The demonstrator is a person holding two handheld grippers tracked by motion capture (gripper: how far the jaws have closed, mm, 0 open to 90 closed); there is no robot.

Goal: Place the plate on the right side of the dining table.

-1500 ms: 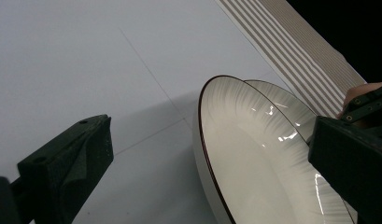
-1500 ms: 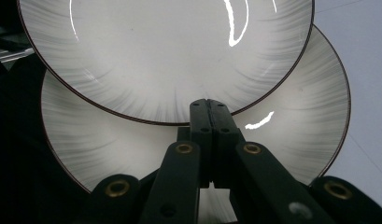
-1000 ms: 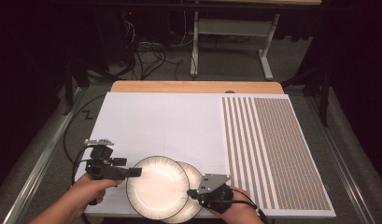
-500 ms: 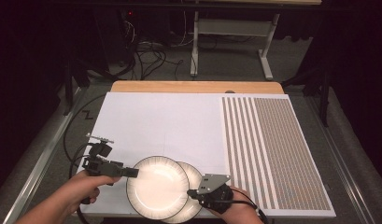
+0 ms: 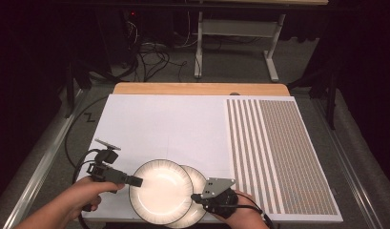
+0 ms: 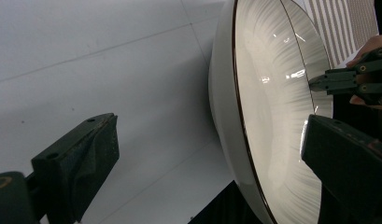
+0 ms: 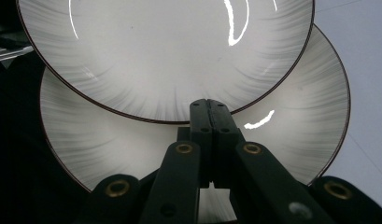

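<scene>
Near the table's front edge, we work two overlapping plates apart.

We keep our left gripper (image 5: 135,181) spread wide, one jaw over the top plate (image 5: 160,191) and the other outside its rim, not pinching, seemingly lined up to take that edge. Our right gripper (image 5: 198,197) is fully closed with nothing between its jaws, its tip over the lower plate (image 5: 198,188) at the top plate's rim, probably to steady it. Both plates are round, glossy glazed ceramic, cream with fine radial streaks and a thin dark rim; the upper one lies partly over the lower on the matte white table (image 5: 164,124).
</scene>
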